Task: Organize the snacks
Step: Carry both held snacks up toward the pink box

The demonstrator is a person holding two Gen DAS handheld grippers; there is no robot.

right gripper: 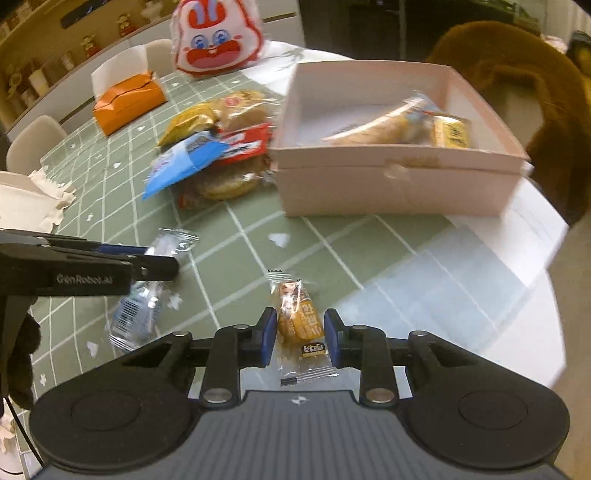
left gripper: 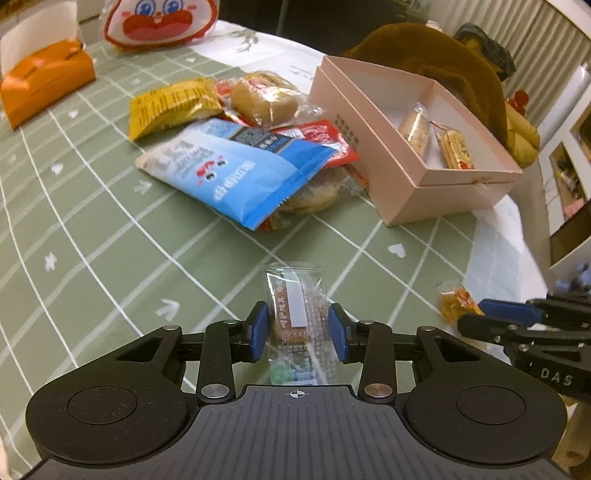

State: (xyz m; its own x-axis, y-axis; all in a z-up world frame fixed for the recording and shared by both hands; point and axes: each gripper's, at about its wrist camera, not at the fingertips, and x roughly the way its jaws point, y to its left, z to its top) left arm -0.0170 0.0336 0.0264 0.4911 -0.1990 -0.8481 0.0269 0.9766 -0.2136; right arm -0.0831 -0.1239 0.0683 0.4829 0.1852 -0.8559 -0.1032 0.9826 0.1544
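My left gripper (left gripper: 297,330) straddles a clear-wrapped brown snack bar (left gripper: 295,317) that lies on the green checked tablecloth; the jaws stand close on either side of it. My right gripper (right gripper: 300,334) straddles a small orange wrapped snack (right gripper: 301,321) on the cloth, pads close to its sides. The right gripper also shows at the right edge of the left wrist view (left gripper: 517,321) beside that orange snack (left gripper: 456,302). A pile of snack packs (left gripper: 240,155) lies left of an open pink box (left gripper: 454,184), which holds two wrapped snacks (left gripper: 436,140).
An orange tissue box (left gripper: 44,85) and a white-and-red cartoon bag (left gripper: 159,22) stand at the far side. A brown plush item (left gripper: 443,62) lies behind the box. The table's white rim (right gripper: 498,295) curves on the right. Chairs (right gripper: 33,140) stand far left.
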